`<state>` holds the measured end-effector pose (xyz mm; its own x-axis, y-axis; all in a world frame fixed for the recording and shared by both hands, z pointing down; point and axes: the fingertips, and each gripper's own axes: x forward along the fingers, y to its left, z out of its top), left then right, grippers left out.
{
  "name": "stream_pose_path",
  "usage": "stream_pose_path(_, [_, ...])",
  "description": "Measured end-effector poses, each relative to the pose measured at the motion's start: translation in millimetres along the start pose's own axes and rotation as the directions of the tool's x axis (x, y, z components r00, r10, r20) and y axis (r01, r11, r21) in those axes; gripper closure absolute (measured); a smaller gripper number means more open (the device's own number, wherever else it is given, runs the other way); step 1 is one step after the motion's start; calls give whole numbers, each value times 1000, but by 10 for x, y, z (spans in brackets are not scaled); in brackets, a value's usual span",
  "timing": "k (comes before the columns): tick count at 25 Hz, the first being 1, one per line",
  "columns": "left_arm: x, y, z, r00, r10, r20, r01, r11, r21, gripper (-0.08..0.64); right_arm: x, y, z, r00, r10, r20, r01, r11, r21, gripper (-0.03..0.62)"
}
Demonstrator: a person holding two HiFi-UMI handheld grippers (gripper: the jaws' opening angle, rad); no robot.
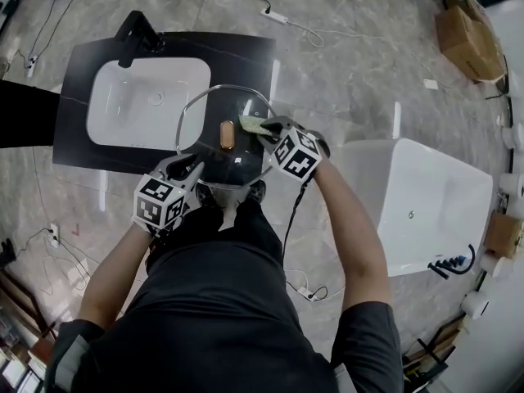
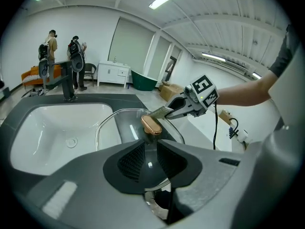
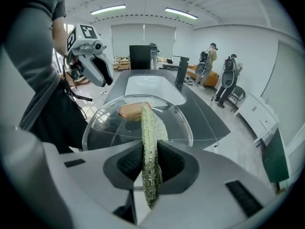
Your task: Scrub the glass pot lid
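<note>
The glass pot lid with a copper knob is held level over the black counter's front edge, beside the sink. My left gripper is shut on the lid's near rim; in the left gripper view the lid runs out from between the pads of the left gripper. My right gripper is shut on a green scrub cloth, whose tip lies on the glass just right of the knob. In the right gripper view the cloth hangs from the right gripper onto the lid.
A white basin is set in the black counter, with a black faucet behind it. A white bathtub stands to my right, cardboard boxes farther off. Cables trail on the floor. Two people stand in the background.
</note>
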<state>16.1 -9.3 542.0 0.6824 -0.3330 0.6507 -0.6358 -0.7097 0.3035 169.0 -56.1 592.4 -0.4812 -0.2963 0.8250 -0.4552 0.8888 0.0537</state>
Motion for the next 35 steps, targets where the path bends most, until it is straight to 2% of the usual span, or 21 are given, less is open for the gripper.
stream_pose_path(6, [-188, 99, -147, 997, 71, 8, -71, 995, -71, 482, 278, -341, 261, 998, -37, -44, 34, 997, -68, 529])
stream_pose_path(11, [-296, 211, -282, 994, 107, 5, -106, 988, -113, 482, 396, -361, 333, 998, -37, -46, 33, 995, -94, 529])
stream_pose_path(16, [-258, 243, -305, 995, 101, 4, -100, 987, -123, 482, 322, -132, 168, 998, -51, -32, 49, 997, -63, 529])
stream_pose_path(20, [-138, 182, -192, 998, 66, 4, -66, 994, -86, 482, 246, 180, 31, 998, -54, -42, 51, 996, -72, 529])
stream_pose_path(25, [-10, 111, -63, 1000, 29, -1, -29, 998, -54, 482, 128, 652, -97, 999, -17, -37, 15, 998, -66, 529])
stream_pose_path(30, [40, 72, -11, 1000, 16, -8, -17, 999, -52, 482, 44, 1044, -181, 999, 42, -23, -43, 998, -51, 529])
stream_pose_path(33, [14, 77, -1, 1000, 23, -4, -24, 998, -59, 482, 42, 1040, -190, 998, 62, -23, -64, 996, -61, 529])
stream_pose_path(35, [-16, 89, -22, 999, 34, -1, -34, 997, -70, 482, 72, 870, -170, 999, 49, -22, -51, 997, -58, 529])
